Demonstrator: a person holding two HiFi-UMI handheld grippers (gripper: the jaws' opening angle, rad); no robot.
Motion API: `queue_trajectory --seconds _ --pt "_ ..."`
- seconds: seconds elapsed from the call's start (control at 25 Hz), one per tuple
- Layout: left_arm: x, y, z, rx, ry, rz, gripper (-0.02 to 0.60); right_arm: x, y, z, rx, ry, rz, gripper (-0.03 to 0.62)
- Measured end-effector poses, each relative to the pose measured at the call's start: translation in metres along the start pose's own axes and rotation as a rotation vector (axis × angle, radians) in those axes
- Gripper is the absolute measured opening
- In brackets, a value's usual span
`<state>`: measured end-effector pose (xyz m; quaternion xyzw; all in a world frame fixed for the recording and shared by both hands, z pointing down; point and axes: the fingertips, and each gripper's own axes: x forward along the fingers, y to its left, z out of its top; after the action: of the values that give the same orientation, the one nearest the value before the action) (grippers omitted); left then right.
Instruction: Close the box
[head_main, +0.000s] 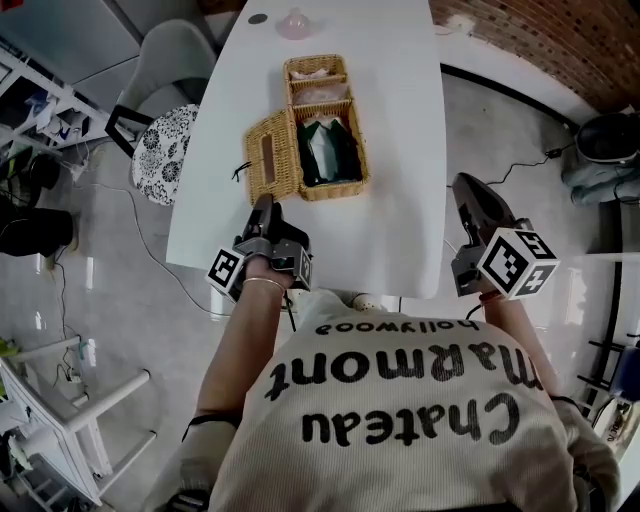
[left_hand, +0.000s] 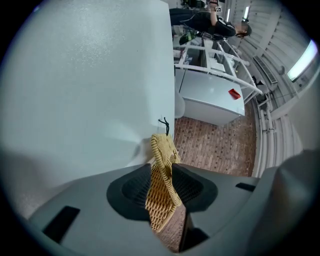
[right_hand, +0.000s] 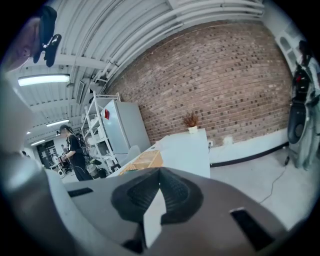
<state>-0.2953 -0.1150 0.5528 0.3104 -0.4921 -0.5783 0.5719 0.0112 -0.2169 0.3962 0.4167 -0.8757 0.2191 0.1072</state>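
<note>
The white counter (head_main: 400, 120) lies ahead of both sets of jaws. The wicker box (head_main: 335, 188) stands on it, just ahead of the left jaws and slightly to their right. It is well apart from the right jaws, to their left.

The box is open. One side flap (head_main: 270, 155) lies folded outward, directly ahead of the left jaws. An end flap (head_main: 315, 75) is folded out at the end of the box farthest from them. Dark green and white contents (head_main: 325, 145) fill the body; what they are cannot be determined.

Left gripper (head_main: 265, 204): jaws apart, straddling the near edge of the side flap. The wicker stands between the pads, but no clamping is evident.

Right gripper (head_main: 462, 183): jaws together at the tips with nothing between them, held off the counter's edge.

A black cord loop (left_hand: 164, 123) sits on the side flap's edge beyond the left jaws. It is probably the fastener.

Handling, as judged:
- **Material:** woven wicker is light, fairly stiff and rough enough to grip. It flexes and may crack if crushed.
- **Grip point:** take hold on the thick braided rim of the flap, not on the open weave.
- **Closing:** close the jaws with moderate force and swing the flap about the edge that joins it to the box.
- **Risk:** the light box may slide, so the right jaws can steady the wall nearest them.
</note>
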Motion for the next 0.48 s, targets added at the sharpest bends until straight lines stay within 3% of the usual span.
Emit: queue_trajectory --seconds 0.48 --pt "0.0074 -0.0073 -0.0006 0.071 0.021 -0.001 0.113 -0.0036 -0.0108 -0.0012 0.039 0.001 -0.021 0.003"
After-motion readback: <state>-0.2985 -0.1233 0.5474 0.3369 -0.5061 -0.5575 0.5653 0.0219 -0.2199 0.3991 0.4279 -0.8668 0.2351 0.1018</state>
